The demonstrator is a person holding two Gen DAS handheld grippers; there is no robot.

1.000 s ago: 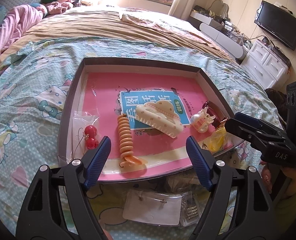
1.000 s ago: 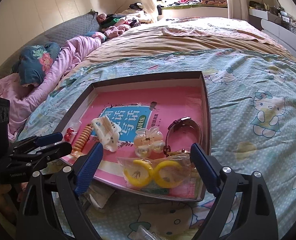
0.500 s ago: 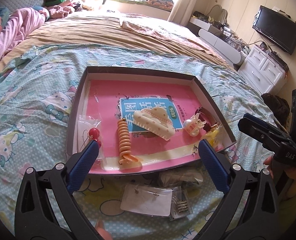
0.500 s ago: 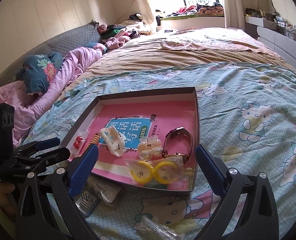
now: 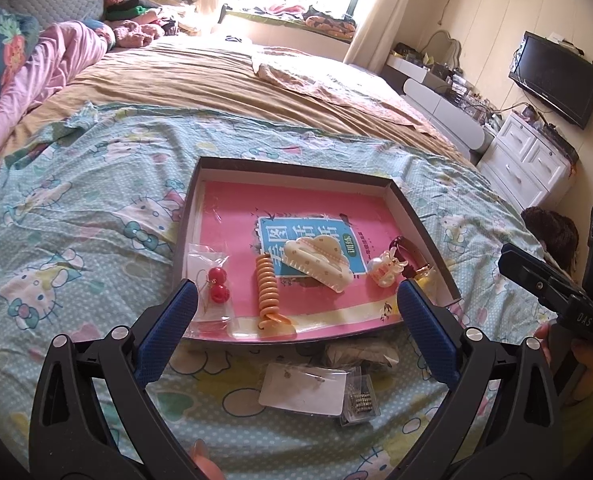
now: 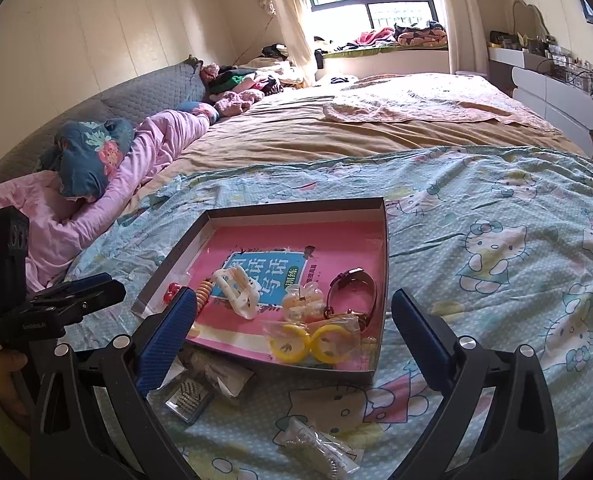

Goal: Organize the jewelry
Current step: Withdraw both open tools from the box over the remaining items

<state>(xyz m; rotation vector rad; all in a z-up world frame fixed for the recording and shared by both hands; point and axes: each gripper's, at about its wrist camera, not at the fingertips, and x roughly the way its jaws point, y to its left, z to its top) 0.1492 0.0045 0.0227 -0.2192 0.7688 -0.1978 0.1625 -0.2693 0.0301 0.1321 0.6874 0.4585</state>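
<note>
- Bed point(image 5: 96, 208): tray point(image 5: 420, 216) near its front edge, holding clip point(image 5: 320, 260), earrings point(image 5: 218, 286), watch point(image 6: 352, 292).
- Left tongs point(image 5: 296, 322): wide open, empty.
- Right tongs point(image 6: 294, 320): wide open, empty.

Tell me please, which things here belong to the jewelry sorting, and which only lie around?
For the job:
- tray
- red earrings
- orange coil
- cream hair claw
- watch
- yellow rings
- small packets on the bed

Just lying about:
- pink quilt
- clothes pile
- television
- white drawers
</note>
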